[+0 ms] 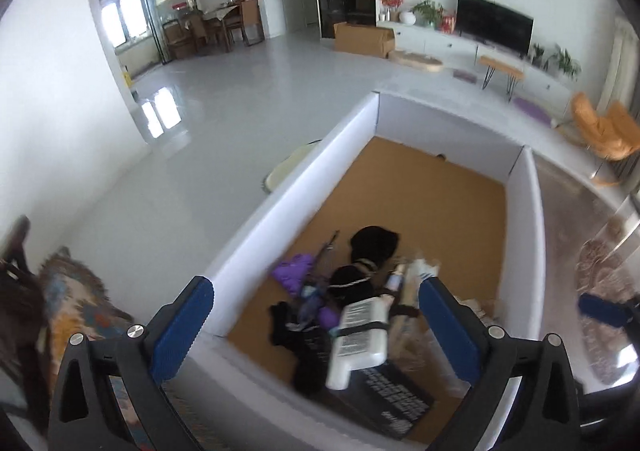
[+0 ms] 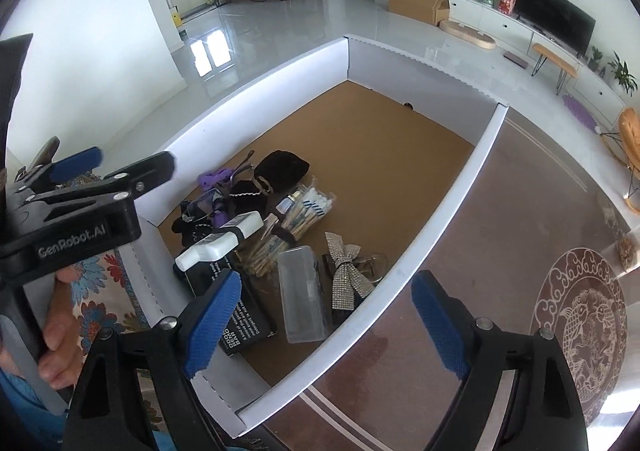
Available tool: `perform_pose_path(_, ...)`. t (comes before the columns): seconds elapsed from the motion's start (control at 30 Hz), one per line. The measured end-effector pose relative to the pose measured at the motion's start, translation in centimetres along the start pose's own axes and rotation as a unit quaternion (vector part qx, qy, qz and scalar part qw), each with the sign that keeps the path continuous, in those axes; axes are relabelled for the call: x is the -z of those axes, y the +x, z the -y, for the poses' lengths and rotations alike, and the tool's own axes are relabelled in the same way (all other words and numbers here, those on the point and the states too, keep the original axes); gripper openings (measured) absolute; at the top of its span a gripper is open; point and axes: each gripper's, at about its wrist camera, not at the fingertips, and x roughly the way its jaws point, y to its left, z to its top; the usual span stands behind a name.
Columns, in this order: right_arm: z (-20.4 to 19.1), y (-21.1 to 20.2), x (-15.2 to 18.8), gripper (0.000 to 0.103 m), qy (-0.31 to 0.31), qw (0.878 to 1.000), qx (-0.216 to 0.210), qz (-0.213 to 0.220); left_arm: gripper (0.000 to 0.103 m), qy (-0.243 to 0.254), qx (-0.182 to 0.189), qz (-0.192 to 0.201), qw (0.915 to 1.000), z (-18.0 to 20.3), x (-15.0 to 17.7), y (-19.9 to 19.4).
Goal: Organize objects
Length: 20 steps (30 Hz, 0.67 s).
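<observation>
A white-walled box [image 2: 256, 91] with a brown cardboard floor holds a heap of small things at its near end. Among them are a white bottle [image 2: 224, 241], a clear plastic case [image 2: 302, 293], a rhinestone bow [image 2: 346, 271], a bag of cotton swabs [image 2: 304, 215], a black pouch [image 2: 282, 167] and a black booklet [image 2: 244, 315]. My right gripper [image 2: 326, 323] hangs open above the box's near wall, holding nothing. My left gripper [image 1: 316, 327] is open wide over the white bottle [image 1: 360, 335] and the black pouch [image 1: 374, 243], touching neither.
The box [image 1: 288, 187] sits on a dark table top with an ornate round pattern [image 2: 576, 331]. A floral cushion [image 1: 76, 303] lies left of the box. A person's hand [image 2: 60, 315] holds the left gripper [image 2: 116, 165]. Beyond lies a pale living-room floor.
</observation>
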Motion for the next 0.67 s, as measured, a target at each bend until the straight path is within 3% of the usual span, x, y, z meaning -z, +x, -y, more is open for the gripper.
perform_pose_path(0.1,0.1,-0.2,-0.3,0.088,0.001,1.0,0.002,0.0,0.103,0.0,0.014,-0.019,0.9997,0.0,0.1,0.3)
perform_pose_path(0.3,-0.9,-0.4,-1.1,0.088,-0.01,1.0,0.001,0.004,0.103,-0.001,0.009,0.006,0.9999,-0.2,0.2,-1.2)
perform_pose_path(0.5,-1.2,0.1,-0.9,0.088,-0.012,1.0,0.003,0.003,0.103,-0.036,0.02,0.003,0.9991,-1.5,0.2,-1.4)
perform_pose_path(0.67,-0.8,0.2,-0.6,0.088,-0.004,1.0,0.002,0.003,0.103,-0.055,-0.003,0.014,0.9984,-1.8,0.9,-1.3)
